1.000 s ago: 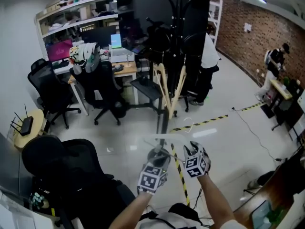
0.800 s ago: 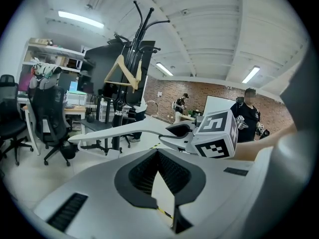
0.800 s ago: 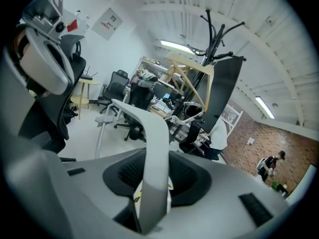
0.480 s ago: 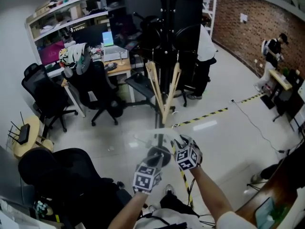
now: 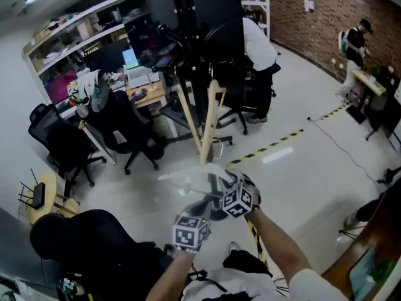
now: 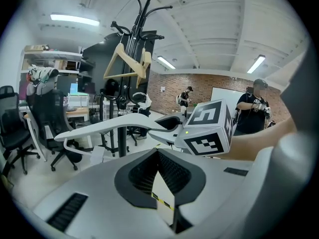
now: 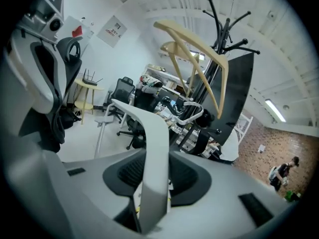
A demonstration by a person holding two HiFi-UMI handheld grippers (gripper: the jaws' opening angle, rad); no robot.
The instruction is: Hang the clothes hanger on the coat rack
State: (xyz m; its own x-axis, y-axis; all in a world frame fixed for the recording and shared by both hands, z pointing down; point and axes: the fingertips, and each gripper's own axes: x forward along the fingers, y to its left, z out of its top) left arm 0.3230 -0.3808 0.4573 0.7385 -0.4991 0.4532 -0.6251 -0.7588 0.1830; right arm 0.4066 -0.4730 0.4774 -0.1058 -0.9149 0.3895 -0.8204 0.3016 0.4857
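Here's the white hanger [image 5: 191, 179], held out on the person's side of the coat rack [image 5: 185, 17]. It is near the rack's wooden hangers [image 5: 210, 121] but not touching them, and clearly lower than the rack's prongs. The right gripper [image 5: 219, 182] is clamped across one arm of it, pads pressed on both faces of the plastic. The left gripper [image 5: 202, 213] sits a little further back from the rack, fingertips together with nothing between them.

The approach is on. To do it well, I'd say the hanger has to rise towards a bare prong, hook leading, clear of the wooden pair already on the rack. With the grip out on an arm rather than at the neck, the hanger may swing, so a slow, level lift looks wise. The idle left gripper could steady the far arm.

The head view crops the rack's top but shows the hanger short of the rack. The left gripper view shows the black prongs fanning out above the wooden hangers, and the white hanger side-on. Only the right gripper view shows the clamp itself, with what looks like the hook pointing at the rack.
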